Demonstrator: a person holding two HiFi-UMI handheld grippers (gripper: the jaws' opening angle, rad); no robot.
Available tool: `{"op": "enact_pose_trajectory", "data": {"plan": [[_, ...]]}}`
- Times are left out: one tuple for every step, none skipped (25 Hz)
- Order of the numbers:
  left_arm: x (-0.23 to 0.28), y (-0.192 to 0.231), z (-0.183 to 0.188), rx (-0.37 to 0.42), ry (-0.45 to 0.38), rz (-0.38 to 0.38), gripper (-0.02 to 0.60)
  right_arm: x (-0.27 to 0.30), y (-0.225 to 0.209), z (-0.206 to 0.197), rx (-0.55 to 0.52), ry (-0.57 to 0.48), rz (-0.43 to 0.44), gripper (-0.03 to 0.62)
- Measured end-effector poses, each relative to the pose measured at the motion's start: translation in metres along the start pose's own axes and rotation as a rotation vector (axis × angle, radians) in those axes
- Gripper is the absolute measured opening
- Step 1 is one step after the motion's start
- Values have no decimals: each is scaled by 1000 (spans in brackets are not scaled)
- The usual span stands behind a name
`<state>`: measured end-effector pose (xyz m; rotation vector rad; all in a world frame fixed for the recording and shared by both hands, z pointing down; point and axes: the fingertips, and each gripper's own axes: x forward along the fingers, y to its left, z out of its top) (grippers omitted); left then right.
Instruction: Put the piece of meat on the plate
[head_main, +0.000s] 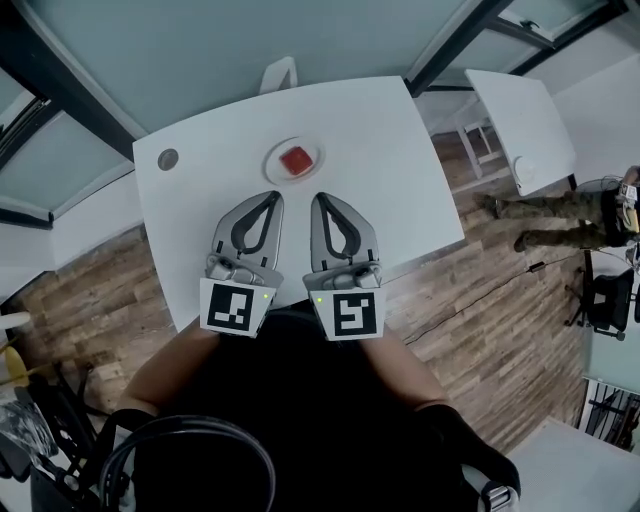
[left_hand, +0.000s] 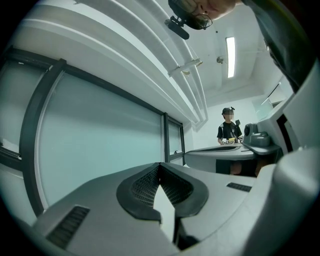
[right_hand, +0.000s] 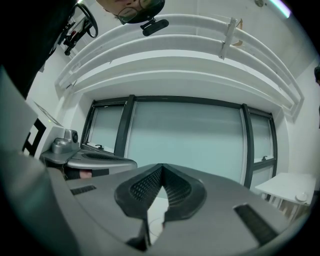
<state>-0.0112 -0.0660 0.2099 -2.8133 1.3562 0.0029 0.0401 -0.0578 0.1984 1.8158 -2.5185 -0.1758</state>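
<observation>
In the head view a red piece of meat (head_main: 295, 159) lies on a small white plate (head_main: 274, 166) on the white table (head_main: 400, 180). Just near of the plate, my left gripper (head_main: 272, 196) and right gripper (head_main: 321, 198) hover side by side, both pointing level toward it. Both stand shut with nothing between the jaws. In the left gripper view the tips of the left gripper (left_hand: 160, 165) meet against a glass wall. The right gripper view shows the right gripper (right_hand: 162, 166) closed too, with a sliver of table and plate rim below.
A small grey round disc (head_main: 167, 159) sits at the table's far left corner. A white chair back (head_main: 279, 72) stands behind the table. A second white table (head_main: 520, 125) is off to the right, with a person (head_main: 560, 205) standing beside it. Wooden floor surrounds the table.
</observation>
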Motion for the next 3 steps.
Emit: {"op": "enact_pose_trajectory", "data": {"plan": [[0,0,0,0,-1,0,2,-1,1,0,1,1,0,3],[-1,0,1,1,-1,-1,2,-1,1,-1,2,3,0,3],[-1,0,1,2,-1,-1,2,-2,2,-1,2,5,0,3]]}}
